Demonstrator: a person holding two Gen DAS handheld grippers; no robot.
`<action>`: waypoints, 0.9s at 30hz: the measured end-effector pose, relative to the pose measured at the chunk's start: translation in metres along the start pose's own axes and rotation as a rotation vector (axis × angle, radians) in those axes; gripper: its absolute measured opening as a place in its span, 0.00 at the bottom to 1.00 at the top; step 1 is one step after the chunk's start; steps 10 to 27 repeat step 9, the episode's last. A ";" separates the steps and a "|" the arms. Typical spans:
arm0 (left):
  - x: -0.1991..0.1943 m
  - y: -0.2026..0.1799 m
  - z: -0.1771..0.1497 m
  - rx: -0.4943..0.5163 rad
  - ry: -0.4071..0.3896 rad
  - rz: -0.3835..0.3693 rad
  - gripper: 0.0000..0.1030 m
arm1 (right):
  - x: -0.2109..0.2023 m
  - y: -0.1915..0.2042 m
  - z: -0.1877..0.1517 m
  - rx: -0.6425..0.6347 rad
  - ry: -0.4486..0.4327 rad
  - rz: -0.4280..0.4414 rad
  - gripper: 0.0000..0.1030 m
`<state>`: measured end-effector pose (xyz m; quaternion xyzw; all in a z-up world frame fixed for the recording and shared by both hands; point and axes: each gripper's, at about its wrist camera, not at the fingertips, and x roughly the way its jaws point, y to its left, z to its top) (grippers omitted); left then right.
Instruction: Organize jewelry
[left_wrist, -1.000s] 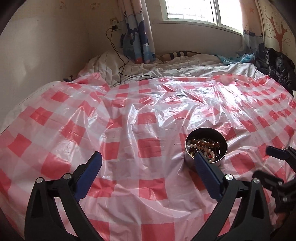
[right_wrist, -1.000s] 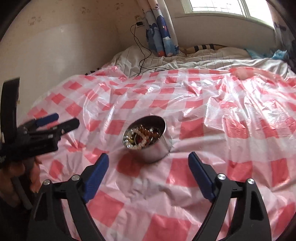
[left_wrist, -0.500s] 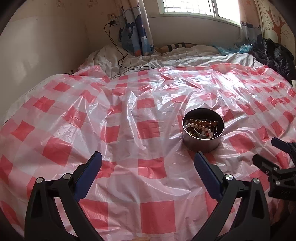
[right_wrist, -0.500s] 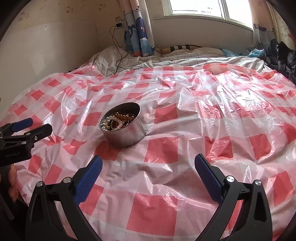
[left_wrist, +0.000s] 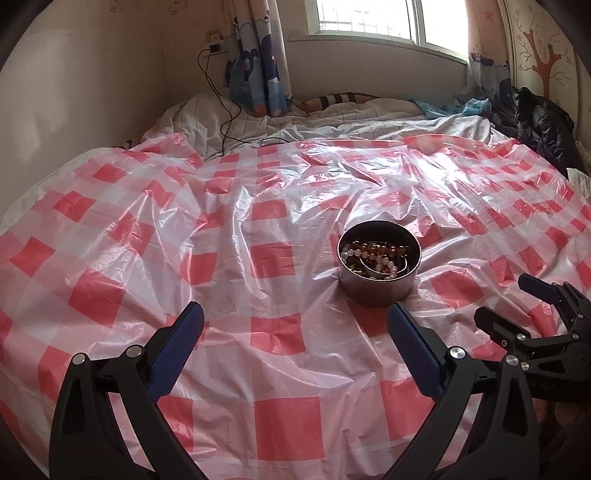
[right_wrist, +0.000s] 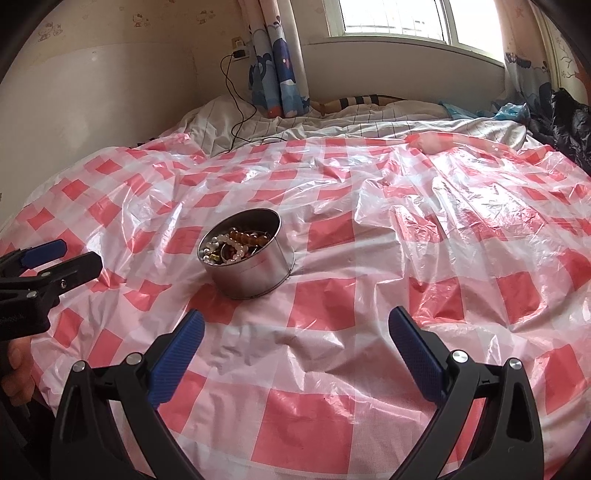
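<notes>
Both claws, left claw (left_wrist: 295, 325) and right claw (right_wrist: 295, 325), are held wide open, empty. Bare checkered sheet (right_wrist: 406, 258) all around; tin (left_wrist: 378, 275) sits just ahead, beads (left_wrist: 373, 254) tangled, hard to separate.

My left tongs (left_wrist: 295, 325) are black plastic, two curved arms ending in flat fingers (left_wrist: 176, 347) faced with dark blue ribbed pads. Round silver screw heads (left_wrist: 457, 352) sit at the joints of each arm. My right tongs (right_wrist: 295, 332) are built the same: black frame, blue textured pads (right_wrist: 415, 354), silver screws (right_wrist: 460, 356). Seen from the side, the frame shows smaller silver screws and a line of pale lettering too small to read.
</notes>
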<state>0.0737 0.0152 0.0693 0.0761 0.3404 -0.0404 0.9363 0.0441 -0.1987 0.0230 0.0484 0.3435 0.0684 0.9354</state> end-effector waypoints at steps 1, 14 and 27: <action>0.000 -0.002 0.000 0.011 -0.004 0.016 0.93 | 0.000 0.000 0.000 -0.003 -0.002 -0.004 0.93; 0.001 -0.003 0.002 0.013 0.015 0.002 0.93 | 0.002 -0.001 0.000 0.001 0.005 -0.008 0.93; 0.001 -0.003 0.002 0.013 0.015 0.002 0.93 | 0.002 -0.001 0.000 0.001 0.005 -0.008 0.93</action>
